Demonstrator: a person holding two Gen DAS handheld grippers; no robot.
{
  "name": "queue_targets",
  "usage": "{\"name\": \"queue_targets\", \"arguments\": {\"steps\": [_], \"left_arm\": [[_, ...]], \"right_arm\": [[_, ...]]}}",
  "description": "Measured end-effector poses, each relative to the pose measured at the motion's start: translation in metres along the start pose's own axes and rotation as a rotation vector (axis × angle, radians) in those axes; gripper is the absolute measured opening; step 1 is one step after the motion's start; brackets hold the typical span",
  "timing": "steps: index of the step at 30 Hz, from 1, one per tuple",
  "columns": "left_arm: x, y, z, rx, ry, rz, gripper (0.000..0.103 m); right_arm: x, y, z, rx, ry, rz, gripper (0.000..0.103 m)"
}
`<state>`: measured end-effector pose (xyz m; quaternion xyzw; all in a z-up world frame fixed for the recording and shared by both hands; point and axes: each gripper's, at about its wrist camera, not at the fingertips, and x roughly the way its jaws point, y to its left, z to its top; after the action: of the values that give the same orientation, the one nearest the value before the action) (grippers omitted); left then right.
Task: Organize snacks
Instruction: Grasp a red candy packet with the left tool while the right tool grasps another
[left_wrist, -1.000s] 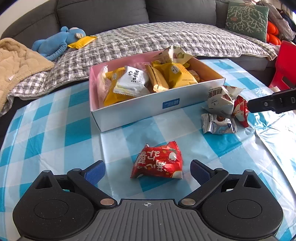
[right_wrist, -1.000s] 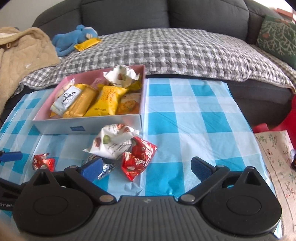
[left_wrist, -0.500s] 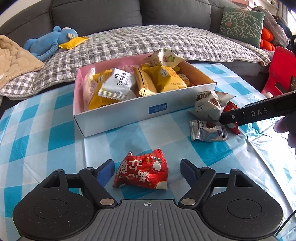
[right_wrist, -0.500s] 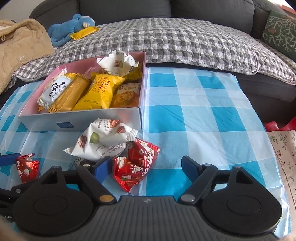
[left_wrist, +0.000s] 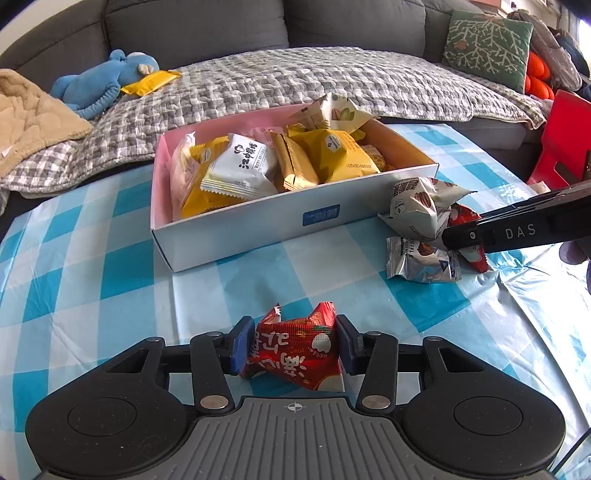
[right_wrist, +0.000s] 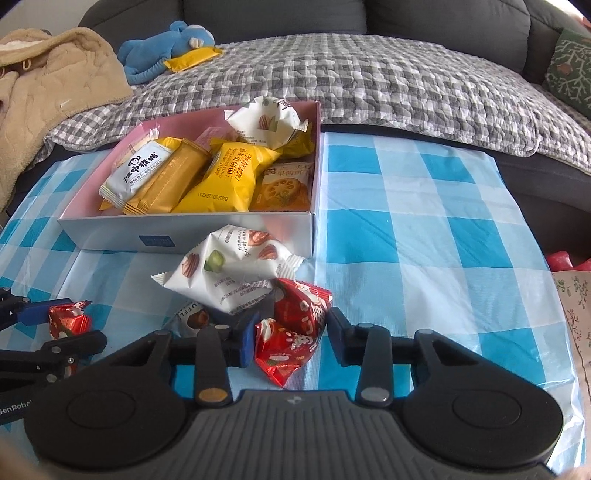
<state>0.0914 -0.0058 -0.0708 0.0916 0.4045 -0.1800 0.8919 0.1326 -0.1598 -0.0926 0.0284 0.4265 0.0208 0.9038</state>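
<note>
Snacks: two red packets on bench, short of box (left_wrist: 258, 221) | left tongs (left_wrist: 293, 345) closing on red packet (left_wrist: 295, 349) | right tongs (right_wrist: 291, 338) closing on second red packet (right_wrist: 291, 332) | I expect crinkly foil slipping out on lift.

We read "DAS" in white letters on the black arm of the right gripper (left_wrist: 517, 232). "B20260122KZ21" stood on the yellow foil snack pouch (right_wrist: 225, 181) in the box. The crumpled silver wrapper (left_wrist: 421, 260) bore "UFFLE".

Glossy foil packets (left_wrist: 295, 350), plastic tablecloth (left_wrist: 110, 266)
</note>
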Motion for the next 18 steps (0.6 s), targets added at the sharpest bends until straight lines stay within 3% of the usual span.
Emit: {"name": "queue_targets", "arguments": {"steps": [3,18], "left_arm": [[-0.001,0.002,0.001,-0.023,0.005,0.000,0.041],[-0.014,0.007,0.007,-0.075,0.000,-0.030,0.037]], "right_arm": [[-0.002,-0.002,0.001,0.019,0.007,0.008,0.026],[-0.028,-0.007,-0.004,0.089,0.011,0.045,0.026]]}}
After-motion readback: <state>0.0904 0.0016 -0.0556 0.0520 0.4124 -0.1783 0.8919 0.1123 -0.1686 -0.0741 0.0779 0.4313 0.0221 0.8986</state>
